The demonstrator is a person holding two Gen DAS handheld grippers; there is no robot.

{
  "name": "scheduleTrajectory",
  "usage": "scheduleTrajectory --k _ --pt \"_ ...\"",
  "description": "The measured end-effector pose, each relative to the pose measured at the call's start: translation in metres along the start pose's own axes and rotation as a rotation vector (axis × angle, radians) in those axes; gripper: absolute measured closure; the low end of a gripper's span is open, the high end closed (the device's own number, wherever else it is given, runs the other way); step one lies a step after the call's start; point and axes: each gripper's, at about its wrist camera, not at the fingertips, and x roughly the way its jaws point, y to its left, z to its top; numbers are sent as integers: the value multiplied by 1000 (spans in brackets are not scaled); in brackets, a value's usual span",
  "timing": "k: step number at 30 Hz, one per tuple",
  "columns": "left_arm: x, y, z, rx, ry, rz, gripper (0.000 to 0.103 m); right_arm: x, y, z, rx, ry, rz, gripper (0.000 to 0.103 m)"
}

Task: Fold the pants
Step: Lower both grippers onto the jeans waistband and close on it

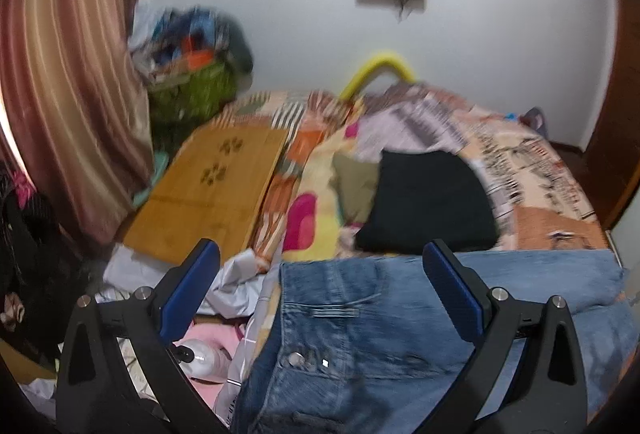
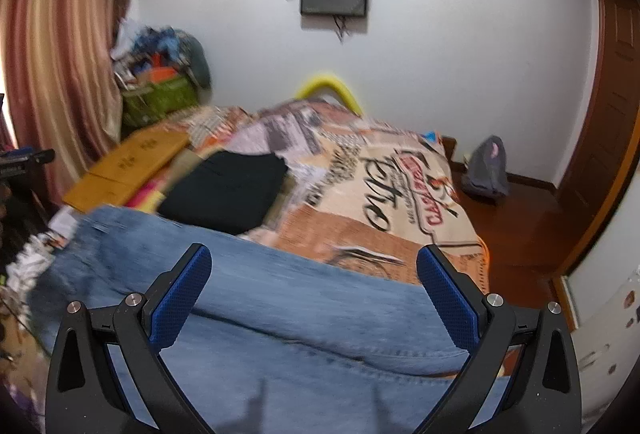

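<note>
Blue denim jeans (image 1: 380,318) lie across the near end of the bed, waistband and metal button toward the left wrist view. They also fill the lower part of the right wrist view (image 2: 280,298). My left gripper (image 1: 320,266) is open above the waistband area and holds nothing. My right gripper (image 2: 314,266) is open above the jeans' leg part and holds nothing. A folded black garment (image 1: 428,202) lies on the bed beyond the jeans, also in the right wrist view (image 2: 228,190).
The patterned bedspread (image 2: 380,186) covers the bed. A wooden board (image 1: 208,194) lies at its left. A striped curtain (image 1: 68,82), a cluttered green basket (image 1: 192,90), loose clothes and a white bottle (image 1: 204,358) are left. A grey bag (image 2: 486,168) sits on the floor.
</note>
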Motion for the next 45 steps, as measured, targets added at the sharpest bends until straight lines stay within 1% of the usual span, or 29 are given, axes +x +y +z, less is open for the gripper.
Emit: scheduleTrajectory --k 3,6,11,13,16,17,20,23,25,27,29,30,31,32,33,34,35,36,37,38,39,40,43,45 --pt "50 13 -3 -11 84 31 1 26 -12 -2 -9 53 -20 1" --pt "95 24 -12 -30 170 49 6 59 -25 -6 -22 122 -26 1" --pt "152 42 -30 -91 293 33 10 112 -43 -15 -36 218 -22 2" --pt "173 46 -37 -113 337 25 11 133 -48 -19 -27 268 7 2" --pt "190 49 -44 -142 385 -9 12 166 -51 -25 -17 348 63 4" --pt "197 49 -48 -149 403 -24 12 176 -51 -25 -16 361 84 7" --pt "205 46 -51 -154 419 -40 14 198 -39 -25 -12 398 160 9" --pt "208 44 -49 -186 428 -97 15 213 -22 -22 -43 416 232 9" --pt "212 42 -49 -202 449 -137 22 220 -10 -21 -70 434 265 9" --pt "216 37 -50 -178 464 -124 23 228 3 -22 -110 458 292 12" --pt "215 32 -49 -145 461 -116 28 235 14 -24 -148 490 327 18" --pt "213 31 -49 -141 458 -120 31 237 17 -25 -160 500 338 19" --pt "211 31 -48 -140 456 -123 36 237 21 -26 -173 506 344 22" --pt "209 31 -47 -137 455 -128 37 236 24 -27 -186 511 358 31" --pt "206 31 -46 -128 450 -129 40 237 24 -25 -191 517 374 38" --pt "204 30 -46 -123 446 -129 43 234 25 -25 -186 527 399 49" --pt "201 30 -45 -114 439 -130 44 232 25 -25 -181 541 415 55" --pt "198 28 -44 -106 432 -128 48 230 27 -26 -182 546 418 59" --pt "195 27 -42 -99 423 -126 51 226 28 -28 -192 547 416 65" --pt "192 26 -41 -93 414 -123 52 224 28 -28 -199 545 408 71" --pt "188 24 -39 -88 403 -120 56 222 29 -29 -205 543 395 76" --pt "185 24 -38 -83 397 -119 59 219 29 -30 -211 540 382 83" --pt "172 20 -33 -63 365 -115 65 213 30 -30 -219 517 362 89" --pt "161 18 -28 -46 332 -111 68 210 33 -28 -239 494 334 92"
